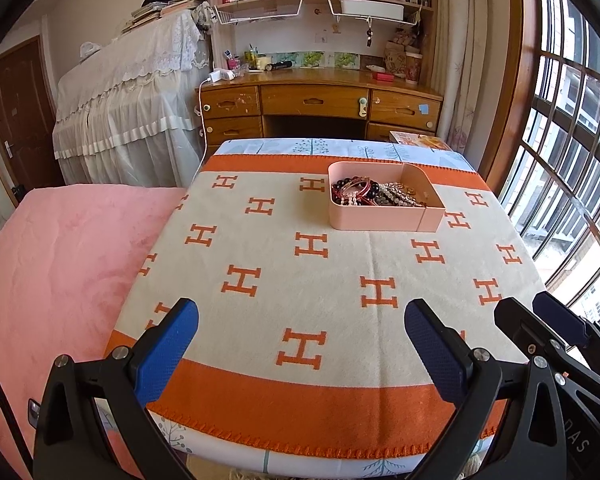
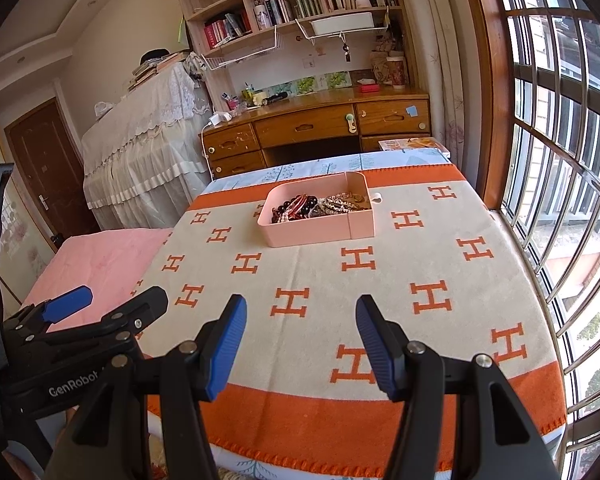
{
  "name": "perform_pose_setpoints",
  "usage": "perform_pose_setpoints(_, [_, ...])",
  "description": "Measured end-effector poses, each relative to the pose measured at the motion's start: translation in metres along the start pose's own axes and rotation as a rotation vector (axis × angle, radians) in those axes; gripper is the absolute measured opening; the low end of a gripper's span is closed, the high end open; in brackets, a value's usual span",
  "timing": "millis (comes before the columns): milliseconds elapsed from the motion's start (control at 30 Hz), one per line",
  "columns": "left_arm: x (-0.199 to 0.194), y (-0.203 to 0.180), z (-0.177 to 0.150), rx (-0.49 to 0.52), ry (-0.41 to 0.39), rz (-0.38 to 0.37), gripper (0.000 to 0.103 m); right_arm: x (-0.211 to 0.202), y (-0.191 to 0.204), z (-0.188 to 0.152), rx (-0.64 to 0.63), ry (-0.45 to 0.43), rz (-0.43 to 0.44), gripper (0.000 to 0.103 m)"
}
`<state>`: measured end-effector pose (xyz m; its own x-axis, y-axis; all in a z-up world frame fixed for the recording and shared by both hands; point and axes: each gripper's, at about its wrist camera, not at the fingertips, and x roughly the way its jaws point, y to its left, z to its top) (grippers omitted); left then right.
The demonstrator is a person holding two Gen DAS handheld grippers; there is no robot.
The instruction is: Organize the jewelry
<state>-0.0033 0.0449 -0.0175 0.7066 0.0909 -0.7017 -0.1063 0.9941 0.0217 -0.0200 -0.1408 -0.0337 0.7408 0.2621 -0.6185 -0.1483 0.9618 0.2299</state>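
Both grippers, left gripper (image 1: 302, 352) and right gripper (image 2: 300, 346), gape empty above the blanket (image 1: 340, 264); only the right view shows a white tag (image 2: 377, 199) beside the pink tray (image 2: 320, 236).

A pink rectangular tray (image 1: 374, 222) with rounded corners and low upright walls sits flat on the far half of the table. A vertical seam on its near wall marks off a narrow section at the right end. Inside lies a tangled heap of jewelry (image 1: 374, 194): dark round-bead bracelets and red and pink bangles at the left, pale pearl-like strands and gold-toned chain pieces toward the right. The pieces overlap one another and stay below the rim. Individual items at the far right cannot be told apart.
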Motion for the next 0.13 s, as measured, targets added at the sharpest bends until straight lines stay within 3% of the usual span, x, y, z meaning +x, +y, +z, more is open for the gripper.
perform_pose_setpoints(133, [0.0016,0.0013,0.0001,0.002,-0.001,0.004,0.102,0.0020,-0.0013,0.0011,0.003,0.004,0.003,0.057])
